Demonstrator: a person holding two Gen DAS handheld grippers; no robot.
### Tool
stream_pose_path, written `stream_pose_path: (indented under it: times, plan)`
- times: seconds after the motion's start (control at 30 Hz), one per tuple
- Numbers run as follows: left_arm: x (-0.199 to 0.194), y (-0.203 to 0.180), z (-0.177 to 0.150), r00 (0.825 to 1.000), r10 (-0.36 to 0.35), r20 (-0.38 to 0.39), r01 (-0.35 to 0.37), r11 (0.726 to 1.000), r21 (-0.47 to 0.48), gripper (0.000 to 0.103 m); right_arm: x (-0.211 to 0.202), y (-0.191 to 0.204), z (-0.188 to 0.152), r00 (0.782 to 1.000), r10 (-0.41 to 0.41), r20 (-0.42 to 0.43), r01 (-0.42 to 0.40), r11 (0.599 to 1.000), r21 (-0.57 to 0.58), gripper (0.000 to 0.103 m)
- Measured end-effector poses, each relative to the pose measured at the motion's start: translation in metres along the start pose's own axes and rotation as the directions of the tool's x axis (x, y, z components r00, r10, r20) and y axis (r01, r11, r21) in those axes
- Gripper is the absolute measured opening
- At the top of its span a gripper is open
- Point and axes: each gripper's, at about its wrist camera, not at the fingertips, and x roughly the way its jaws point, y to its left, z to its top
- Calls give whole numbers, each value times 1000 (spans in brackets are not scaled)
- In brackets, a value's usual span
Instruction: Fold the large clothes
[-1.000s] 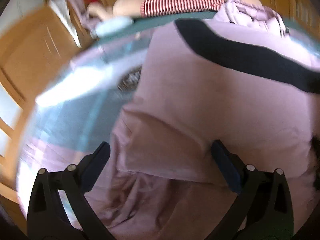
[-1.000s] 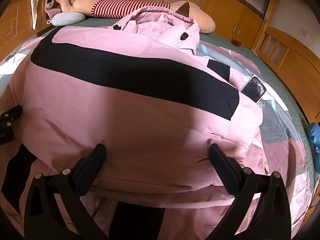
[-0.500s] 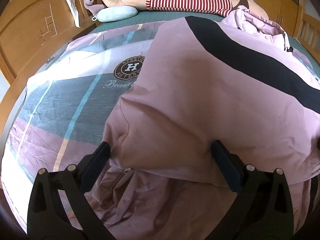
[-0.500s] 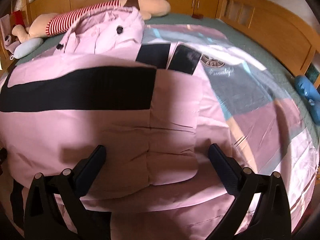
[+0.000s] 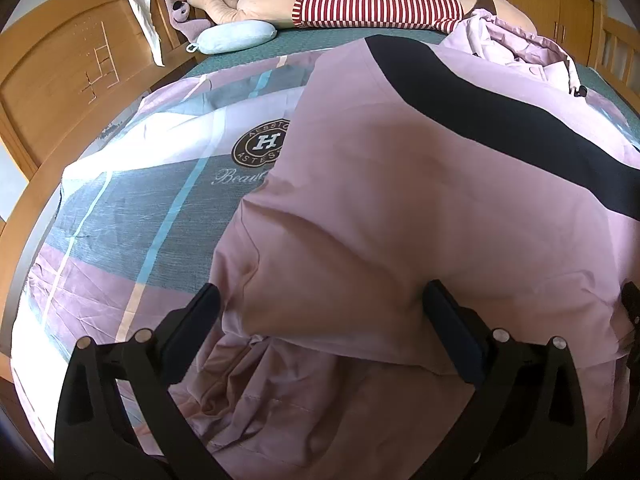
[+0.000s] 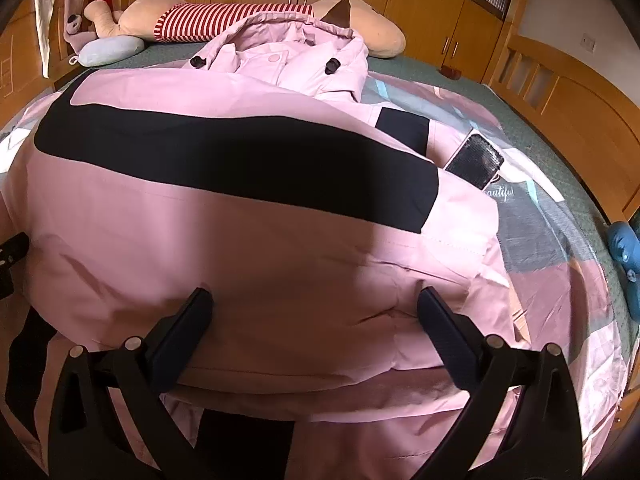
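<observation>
A large pink padded jacket [image 6: 256, 248] with a black band lies spread on the bed, hood [image 6: 296, 44] at the far end. In the left wrist view the jacket [image 5: 400, 208] fills the right and middle. My left gripper [image 5: 320, 312] is open and empty, jaws wide apart over the jacket's near left corner. My right gripper [image 6: 314, 308] is open and empty, jaws wide apart over the jacket's near edge. The other gripper shows at the left edge of the right wrist view [image 6: 10, 264].
The quilt [image 5: 132, 216] in grey, pink and blue covers the bed. A striped plush toy [image 6: 224, 16] and a blue pillow [image 5: 236, 36] lie at the far end. A wooden headboard [image 5: 60, 92] is left; a footboard [image 6: 572, 96] is right. A blue toy [image 6: 626, 248] sits at the right edge.
The right wrist view has swung back left, from the jacket's right side to its middle. The left gripper has held nearly still after an earlier swing. Both stay open.
</observation>
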Motion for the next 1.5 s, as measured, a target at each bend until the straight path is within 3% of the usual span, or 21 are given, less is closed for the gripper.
stream_pose_path:
  times: [0.5,0.57,0.63,0.8,0.9,1.07,1.2,1.37,1.5]
  plan:
    - [-1,-1,-1,1000,8,5,-8,1000,6,101,-1,-2,0,999,-17,-30,17,1000,-16,102]
    - [-1,1,0,1000,-2,-5,2,1000,-2,101,0,-13,1,998,-51,-45,52,999,15,102]
    - [-7,4,3,1000,-5,-10,5,1000,-14,101,4,-21,0,998,-25,-62,28,998,57,102]
    - [-31,-1,7,993,44,108,-47,999,21,101,3,-15,-2,997,-56,-44,57,998,31,102]
    - [-4,-13,0,1000,27,-6,-27,995,97,101,3,-18,-4,998,-43,-44,45,998,43,102]
    - [1,-3,1,999,-28,-25,29,999,46,101,2,-16,-5,998,-52,-36,53,998,43,102]
    - [1,-5,-1,1000,-19,-15,20,999,47,101,0,-17,-4,998,-46,-36,47,998,46,102]
    - [0,-7,-3,1000,-14,-7,15,999,49,101,-33,-24,5,993,-8,121,-1,997,77,102]
    - [-1,-7,-4,1000,-13,-6,13,999,50,101,-20,-7,-4,998,60,31,-60,998,28,102]
